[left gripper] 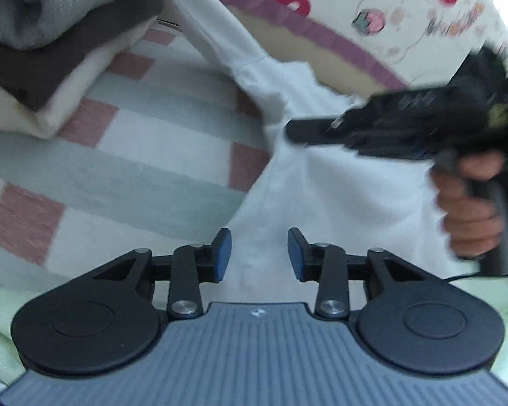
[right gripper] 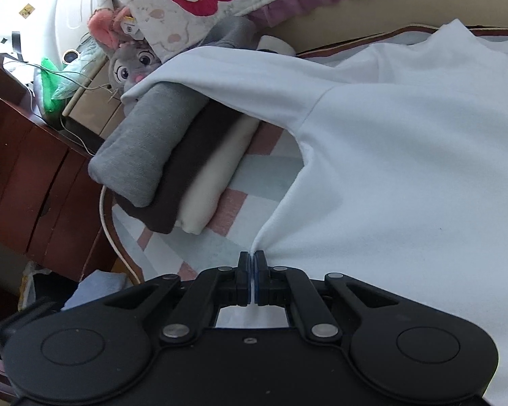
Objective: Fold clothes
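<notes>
Right gripper (right gripper: 252, 260): its jaws are pressing together, pinching a peak of the white shirt's (right gripper: 389, 176) edge between the pads; the cloth is rising to a small point right at the fingertips.
Left gripper (left gripper: 259, 253): its jaws are standing partly apart, gripping nothing; white cloth is lying beneath and ahead of the gap, and whether the pads are touching it cannot be told.
White shirt relative to right gripper: it is spreading ahead and to the right of the fingertips, with one sleeve (right gripper: 220, 77) reaching ahead and to the left, draping over the folded stack.
White shirt relative to left gripper (left gripper: 321, 176): it is running from just ahead of the jaws up and away; the right gripper (left gripper: 297, 130), in a person's hand (left gripper: 470, 209), is showing blurred ahead and to the right.
Shirt's look: plain white, mostly smooth, creasing where it is being pinched.
Folded stack (right gripper: 159, 155): grey, dark brown and cream garments are sitting ahead-left of the right gripper.
Checked blanket (left gripper: 118, 176): pink, pale green and white, lying under the shirt.
</notes>
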`<state>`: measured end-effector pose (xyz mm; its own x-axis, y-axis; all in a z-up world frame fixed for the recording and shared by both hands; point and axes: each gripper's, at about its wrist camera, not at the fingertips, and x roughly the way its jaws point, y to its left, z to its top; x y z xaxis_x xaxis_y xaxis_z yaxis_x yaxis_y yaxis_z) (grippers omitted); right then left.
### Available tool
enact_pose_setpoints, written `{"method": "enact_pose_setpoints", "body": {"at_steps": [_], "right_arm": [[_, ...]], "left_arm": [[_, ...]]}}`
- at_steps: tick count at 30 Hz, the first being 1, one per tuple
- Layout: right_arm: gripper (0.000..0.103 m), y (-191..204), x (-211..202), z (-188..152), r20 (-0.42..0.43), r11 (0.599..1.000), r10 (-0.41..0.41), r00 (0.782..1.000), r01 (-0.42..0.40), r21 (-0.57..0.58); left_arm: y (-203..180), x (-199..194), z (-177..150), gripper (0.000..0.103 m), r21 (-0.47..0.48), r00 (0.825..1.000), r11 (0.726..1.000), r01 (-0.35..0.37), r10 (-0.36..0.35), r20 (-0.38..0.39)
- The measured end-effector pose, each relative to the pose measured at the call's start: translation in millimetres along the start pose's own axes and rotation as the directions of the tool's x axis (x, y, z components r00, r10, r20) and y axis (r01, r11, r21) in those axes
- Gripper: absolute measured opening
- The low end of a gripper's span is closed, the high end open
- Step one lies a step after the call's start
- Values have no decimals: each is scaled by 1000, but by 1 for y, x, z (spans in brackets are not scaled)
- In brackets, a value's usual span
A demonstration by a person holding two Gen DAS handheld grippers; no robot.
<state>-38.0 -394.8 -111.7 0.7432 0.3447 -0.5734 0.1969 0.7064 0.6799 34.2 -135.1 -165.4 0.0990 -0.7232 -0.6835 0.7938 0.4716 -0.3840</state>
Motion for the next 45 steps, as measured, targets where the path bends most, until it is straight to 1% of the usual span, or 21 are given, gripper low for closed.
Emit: {"method": "enact_pose_setpoints", "body": {"at_steps": [3,4,5,6,10,13,16,20,21,25,27,28,29,30,32,34,35,37,40,42,45], "right_arm": [[4,1,-2,2,-6,1000,1,1000,-1,-8],[4,2,-1,2,-8,1000,-1,1000,1,-11],[4,2,0,2,-11,1000,-4,1000,4,-10],[4,1,0,2,-14,1000,-6,1000,6,-8],[4,1,2,2,-20,1000,-11,1000,11,-5],[4,0,2,4,-19,1000,7,1000,-6,11],[4,-7,5,9,-24,996,63,998,-61,71],[4,-13,19,16,-63,993,63,996,-56,106],[4,-9,24,15,-79,997,39,996,-32,76],[4,13,39,10,-117,997,-24,993,16,-69],[4,26,43,4,-128,982,-48,991,23,-185],[4,32,48,0,-135,961,-95,986,56,-270],[4,37,53,-4,-138,935,-155,978,100,-341],[5,39,56,-8,-138,928,-186,973,128,-351],[9,45,59,-14,-136,929,-224,965,169,-330],[16,50,59,-20,-130,935,-234,964,186,-303],[21,53,57,-23,-130,943,-213,968,169,-287],[27,55,52,-29,-155,954,-187,970,142,-262],[27,55,42,-37,-218,962,-146,965,88,-257],[28,57,35,-46,-275,961,-115,955,37,-273],[37,66,33,-62,-361,953,-80,929,-34,-300]], "left_arm": [[-3,4,-3,37,34,1000,999,17,-18,13],[-4,4,-4,20,39,999,999,34,-35,13],[-5,4,-4,8,49,999,998,44,-45,5],[-7,3,-4,5,59,999,997,50,-50,-1],[-6,-5,0,5,57,999,997,44,-44,0],[12,-14,2,5,-55,994,993,109,-109,10],[40,-22,2,4,-211,980,957,201,-194,51],[77,-30,-1,4,-411,952,859,306,-283,117],[80,-30,-2,4,-424,955,855,298,-273,120],[75,-32,-2,4,-369,975,903,221,-204,86],[75,-35,-3,4,-366,983,912,185,-169,75],[74,-34,-4,4,-360,991,923,134,-123,55],[72,-30,-4,3,-326,1000,945,24,-23,7],[70,-27,-3,0,-286,996,954,-87,79,-37],[63,-17,-5,0,-158,960,949,-274,260,-100],[72,-23,-4,0,-263,981,946,-188,171,-88],[81,-28,-4,0,-350,992,929,-121,100,-76],[87,-37,-4,0,-391,998,919,-55,49,-26],[79,-46,1,1,-329,994,938,-104,89,-60],[75,-51,1,2,-327,995,941,-88,67,-77],[64,-63,-2,3,-308,995,948,-77,51,-91]]}}
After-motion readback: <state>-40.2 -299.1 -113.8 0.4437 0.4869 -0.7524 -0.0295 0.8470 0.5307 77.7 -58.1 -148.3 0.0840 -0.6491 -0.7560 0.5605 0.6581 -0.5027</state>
